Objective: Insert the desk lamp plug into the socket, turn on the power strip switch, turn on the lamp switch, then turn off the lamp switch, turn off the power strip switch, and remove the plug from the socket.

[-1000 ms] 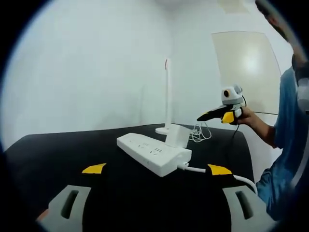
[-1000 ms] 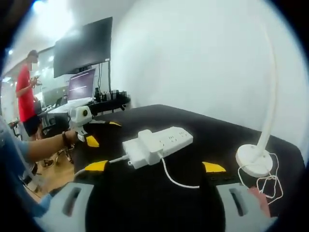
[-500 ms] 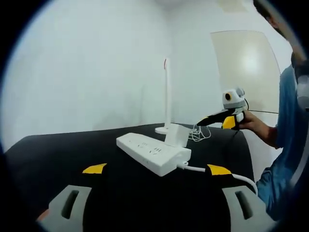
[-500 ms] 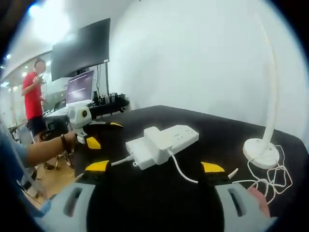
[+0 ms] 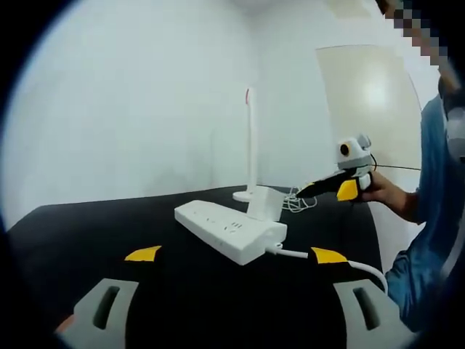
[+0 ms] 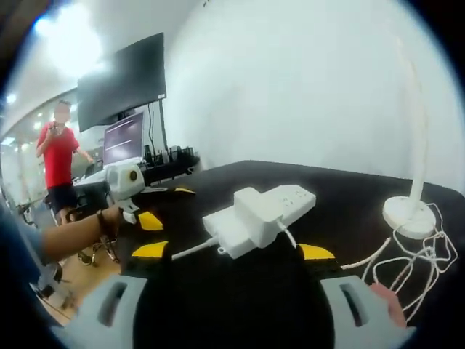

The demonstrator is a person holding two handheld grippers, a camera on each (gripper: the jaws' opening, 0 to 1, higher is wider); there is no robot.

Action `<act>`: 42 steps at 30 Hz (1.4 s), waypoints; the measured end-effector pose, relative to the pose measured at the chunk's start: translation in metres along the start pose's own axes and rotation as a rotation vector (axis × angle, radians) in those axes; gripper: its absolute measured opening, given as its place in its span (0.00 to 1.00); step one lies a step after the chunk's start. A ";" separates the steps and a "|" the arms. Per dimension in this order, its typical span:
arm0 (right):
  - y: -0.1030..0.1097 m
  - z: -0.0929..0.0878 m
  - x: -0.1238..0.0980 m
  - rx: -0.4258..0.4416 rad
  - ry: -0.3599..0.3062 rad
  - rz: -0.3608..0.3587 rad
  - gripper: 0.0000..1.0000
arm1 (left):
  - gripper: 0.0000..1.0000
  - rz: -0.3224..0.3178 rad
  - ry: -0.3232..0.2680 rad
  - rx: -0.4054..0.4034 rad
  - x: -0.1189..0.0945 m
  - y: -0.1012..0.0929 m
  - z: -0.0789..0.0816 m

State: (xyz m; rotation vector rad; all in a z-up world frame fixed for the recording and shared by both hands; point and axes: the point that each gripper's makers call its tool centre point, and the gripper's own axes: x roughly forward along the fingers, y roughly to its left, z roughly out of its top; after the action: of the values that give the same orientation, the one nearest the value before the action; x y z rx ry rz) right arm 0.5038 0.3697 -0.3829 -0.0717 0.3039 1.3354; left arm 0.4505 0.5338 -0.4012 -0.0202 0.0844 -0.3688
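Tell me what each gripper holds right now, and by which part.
Nothing. The left gripper and right gripper are both open and empty above the table, short of the power strip.

White walls (image 5: 131,102), black table (image 5: 87,233), wall-mounted monitor (image 6: 122,80)

Probably an office or lab workspace: a large dark wall screen (image 6: 122,76), a lit computer monitor (image 6: 122,138) on a cluttered desk (image 6: 161,163), plain white walls (image 5: 145,94), and a black-covered table (image 6: 341,196) suggest it.
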 end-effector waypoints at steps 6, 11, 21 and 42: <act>0.007 -0.009 0.014 0.023 0.017 0.013 0.64 | 0.76 0.001 -0.002 0.000 0.001 -0.001 0.001; 0.008 -0.006 0.023 0.026 -0.002 -0.041 0.60 | 0.76 -0.002 0.003 0.005 0.001 -0.003 0.000; 0.006 -0.006 0.038 0.110 -0.016 -0.089 0.50 | 0.76 -0.025 0.008 0.010 0.001 -0.009 -0.001; 0.005 -0.023 0.072 0.182 0.030 -0.170 0.45 | 0.76 -0.083 0.038 0.011 0.002 -0.020 -0.007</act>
State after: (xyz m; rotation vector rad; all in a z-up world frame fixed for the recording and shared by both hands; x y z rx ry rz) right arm 0.5096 0.4333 -0.4226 0.0348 0.4338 1.1346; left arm 0.4447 0.5141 -0.4074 -0.0058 0.1196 -0.4528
